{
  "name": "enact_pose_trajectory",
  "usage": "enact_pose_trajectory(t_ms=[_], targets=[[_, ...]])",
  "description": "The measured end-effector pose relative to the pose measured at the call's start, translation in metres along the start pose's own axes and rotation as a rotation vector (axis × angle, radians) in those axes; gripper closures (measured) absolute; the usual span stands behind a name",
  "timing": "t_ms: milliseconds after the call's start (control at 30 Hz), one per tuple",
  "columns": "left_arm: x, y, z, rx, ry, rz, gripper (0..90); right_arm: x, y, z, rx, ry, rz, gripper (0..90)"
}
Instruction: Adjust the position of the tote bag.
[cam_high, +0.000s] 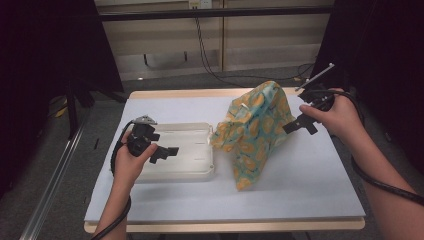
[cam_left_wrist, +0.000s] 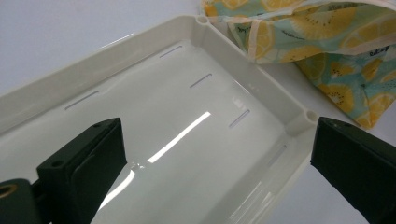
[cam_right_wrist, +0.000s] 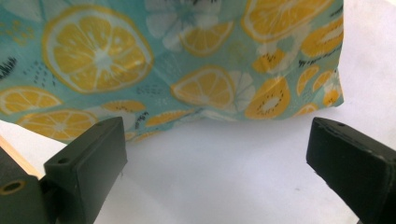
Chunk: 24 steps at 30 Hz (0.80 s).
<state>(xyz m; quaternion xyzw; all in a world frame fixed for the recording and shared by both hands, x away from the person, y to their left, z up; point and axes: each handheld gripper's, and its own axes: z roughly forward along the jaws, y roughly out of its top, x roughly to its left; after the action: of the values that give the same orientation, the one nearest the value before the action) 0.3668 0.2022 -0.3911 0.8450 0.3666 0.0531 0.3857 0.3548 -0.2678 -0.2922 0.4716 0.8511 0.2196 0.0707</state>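
Hovering over the left half of the white surface (cam_high: 300, 170), the left tool (cam_high: 167, 151) hung above a cream plastic tray (cam_high: 192, 172) with its jaws spread wide and nothing between them. In the left gripper view those jaws framed the tray's glossy floor (cam_left_wrist: 187, 154), which bore a few short slots and a streak of reflected light, with the tray's raised rim running past on the far side. The tray lay flat toward the surface's left edge, its long side roughly parallel to the near edge.

Just beside the tray's right end, a cloth bag (cam_high: 257, 125) printed with orange and lemon slices on a teal ground stood slumped near the middle of the surface, reaching up toward the far edge; a fold of it lay close against the tray's far right corner, where it also showed in the left gripper view (cam_left_wrist: 327, 42).

The right tool (cam_high: 299, 125) was held at the bag's right side, near the surface's far right corner, jaws likewise wide apart and holding nothing. In the right gripper view the printed cloth (cam_right_wrist: 187, 60) hung just beyond the open jaws, its lower edge meeting the bare surface (cam_right_wrist: 224, 177), and neither jaw touched the fabric.
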Motion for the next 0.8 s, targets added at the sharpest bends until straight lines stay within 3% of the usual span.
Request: enact_pose_trajectory(t_ms=[600,800], targets=[[0.000,0.001,0.001,0.003,0.001,0.010,3.0,0.003,0.024,-0.019,-0.030,-0.022,0.009,4.5],[0.000,0.001,0.001,0.012,0.001,0.008,3.0,0.007,0.035,-0.025,-0.064,-0.016,0.019,4.2]])
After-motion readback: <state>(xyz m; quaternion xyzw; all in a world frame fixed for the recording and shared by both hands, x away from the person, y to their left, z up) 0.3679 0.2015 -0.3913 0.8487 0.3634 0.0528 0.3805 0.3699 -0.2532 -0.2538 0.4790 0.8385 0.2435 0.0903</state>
